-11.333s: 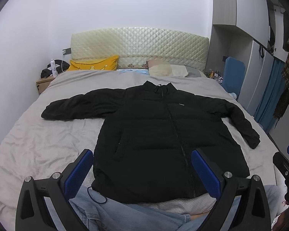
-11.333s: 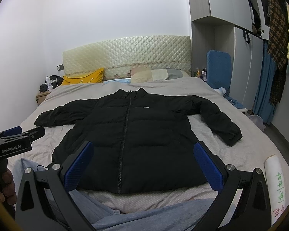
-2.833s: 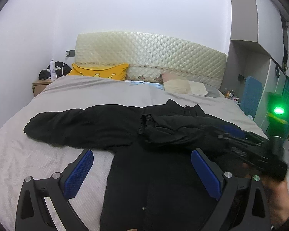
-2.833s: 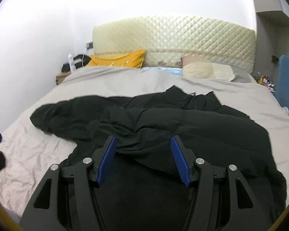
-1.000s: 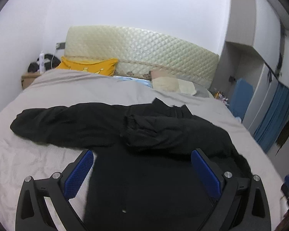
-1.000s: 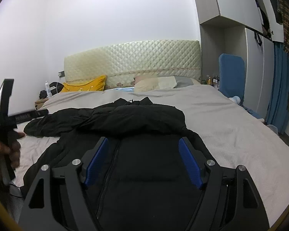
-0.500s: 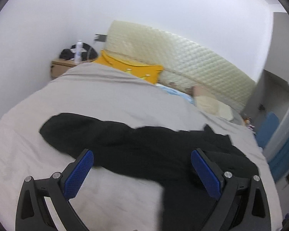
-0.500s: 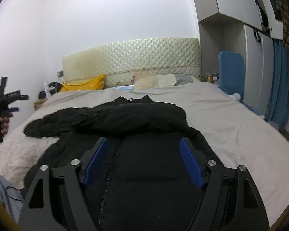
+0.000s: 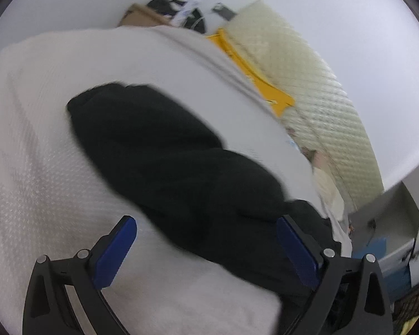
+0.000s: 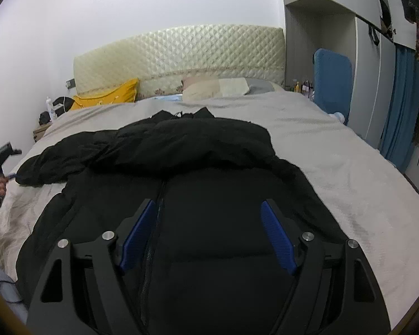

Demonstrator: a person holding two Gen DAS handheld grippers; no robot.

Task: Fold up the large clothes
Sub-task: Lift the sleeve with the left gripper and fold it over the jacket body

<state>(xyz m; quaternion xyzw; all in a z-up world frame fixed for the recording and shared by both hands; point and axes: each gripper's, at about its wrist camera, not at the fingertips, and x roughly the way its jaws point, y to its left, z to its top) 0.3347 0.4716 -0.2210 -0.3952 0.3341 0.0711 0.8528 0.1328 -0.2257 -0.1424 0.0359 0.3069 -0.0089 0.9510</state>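
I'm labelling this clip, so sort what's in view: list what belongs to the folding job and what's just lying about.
For the job: black jacket, its outstretched sleeve, bed, left tongs, right tongs.

Lying about: yellow pillow, beige pillow, nightstand, blue curtain.

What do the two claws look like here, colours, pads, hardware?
Both match. The left claw and right claw have matte black skeletal frames with triangular cutouts, silver round screw heads on the linkages, and flat blue textured pads on the finger insides. No cables show on them. No lettering is readable at this moment. No sleeve is in view.
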